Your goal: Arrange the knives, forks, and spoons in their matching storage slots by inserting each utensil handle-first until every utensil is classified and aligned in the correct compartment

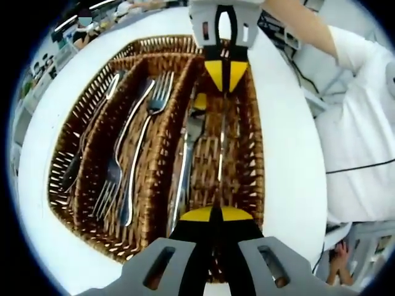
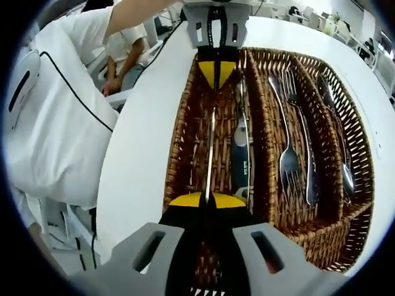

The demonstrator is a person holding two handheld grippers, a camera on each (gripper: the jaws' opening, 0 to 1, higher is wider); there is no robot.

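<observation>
Left gripper view: wicker tray (image 1: pixel 154 185) w/ three long slots sits on a white table (image 1: pixel 290 154). Left gripper (image 1: pixel 214 217) is at the near end of the right slot, yellow-tipped jaws pressed together on the near end of a knife (image 1: pixel 221 145) that runs lengthwise down that slot. Right gripper (image 1: pixel 226 74) comes in from the far end of the same slot, jaws pinched on the knife's far end, so the knife spans between the two. A 2nd knife (image 1: pixel 187 163) lies just left of it in the same slot. Middle slot holds two forks (image 1: pixel 139 145), side by side, pointing opposite ways. Left slot holds a spoon (image 1: pixel 86 139). A person in white (image 1: pixel 358 123) stands right of the table. Right gripper view: same tray (image 2: pixel 262 142) seen from the other end. Right gripper (image 2: pixel 208 200) near, jaws together on the knife (image 2: pixel 210 148) in the left slot; left gripper (image 2: pixel 216 73) at the far end, jaws clamped on the other end. 2nd knife (image 2: pixel 241 151) lies just right of the held one. Forks (image 2: pixel 295 142) in the middle slot, spoon (image 2: pixel 338 132) in the right slot. Person in white (image 2: pixel 55 117) at left, table (image 2: pixel 142 160) around the tray.
</observation>
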